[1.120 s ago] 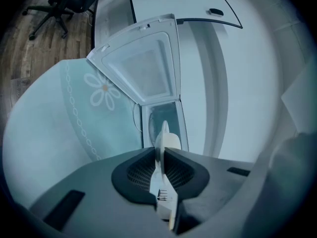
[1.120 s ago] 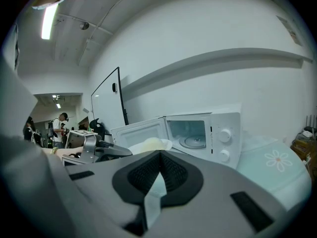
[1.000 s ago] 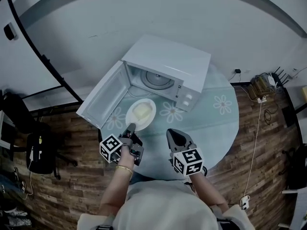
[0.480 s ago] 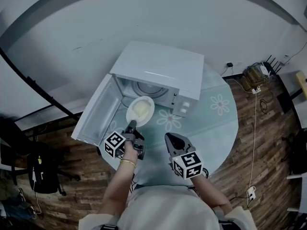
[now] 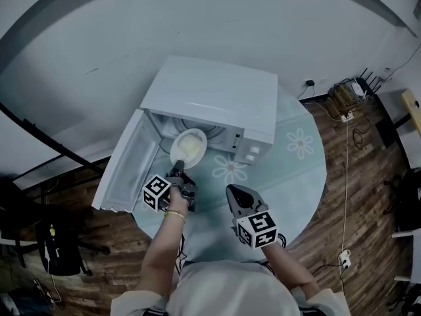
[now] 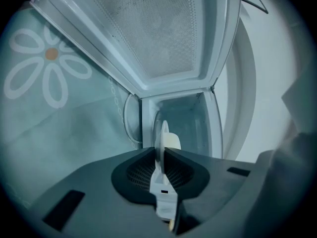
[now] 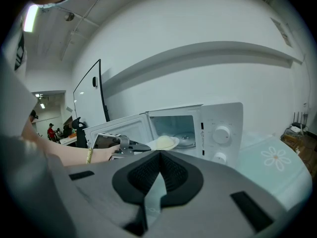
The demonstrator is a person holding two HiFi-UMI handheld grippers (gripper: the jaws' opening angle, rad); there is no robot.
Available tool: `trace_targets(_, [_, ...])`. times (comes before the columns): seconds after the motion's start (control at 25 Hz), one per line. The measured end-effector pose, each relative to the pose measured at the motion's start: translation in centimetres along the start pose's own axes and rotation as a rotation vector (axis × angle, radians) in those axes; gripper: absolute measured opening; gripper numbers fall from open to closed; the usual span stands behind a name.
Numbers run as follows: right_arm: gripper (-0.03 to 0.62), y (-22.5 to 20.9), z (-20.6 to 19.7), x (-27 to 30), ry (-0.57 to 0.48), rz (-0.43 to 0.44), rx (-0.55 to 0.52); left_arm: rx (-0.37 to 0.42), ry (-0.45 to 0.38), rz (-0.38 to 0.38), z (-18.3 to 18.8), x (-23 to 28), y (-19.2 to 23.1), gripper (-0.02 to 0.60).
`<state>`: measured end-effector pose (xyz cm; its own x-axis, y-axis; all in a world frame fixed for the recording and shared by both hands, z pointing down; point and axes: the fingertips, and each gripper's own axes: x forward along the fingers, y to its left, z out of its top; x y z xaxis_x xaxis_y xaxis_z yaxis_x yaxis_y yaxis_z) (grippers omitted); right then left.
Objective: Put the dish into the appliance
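A white microwave (image 5: 214, 97) stands on the round table with its door (image 5: 125, 166) swung open to the left. My left gripper (image 5: 179, 172) is shut on the near rim of a white dish (image 5: 189, 147) holding pale yellow food, and carries it level at the mouth of the cavity. In the left gripper view the dish (image 6: 162, 135) shows edge-on between the jaws of the left gripper (image 6: 159, 151), with the cavity (image 6: 185, 118) straight ahead. My right gripper (image 5: 235, 191) hovers over the table to the right, shut and empty. The right gripper view shows the dish (image 7: 163, 143) before the opening.
A pale cloth with flower prints (image 5: 299, 143) covers the table. The microwave's knobs (image 7: 222, 133) sit right of the opening. Cables and a power strip (image 5: 345, 101) lie on the wooden floor at the right. A dark chair (image 5: 56, 249) stands at the left.
My left gripper has carried the dish forward, from over the table in front of the microwave to the mouth of the cavity. The right gripper has stayed about where it was.
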<state>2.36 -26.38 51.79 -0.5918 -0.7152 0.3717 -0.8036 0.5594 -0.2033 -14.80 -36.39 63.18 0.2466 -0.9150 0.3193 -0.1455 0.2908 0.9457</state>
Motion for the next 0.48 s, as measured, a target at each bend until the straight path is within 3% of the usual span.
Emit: trace_targets(0.48, [0.005,-1.4,-0.5,1.2,0.014,-0.023,0.023,0.017,0.011,0.021,0.3,4.4,0.4,0.048])
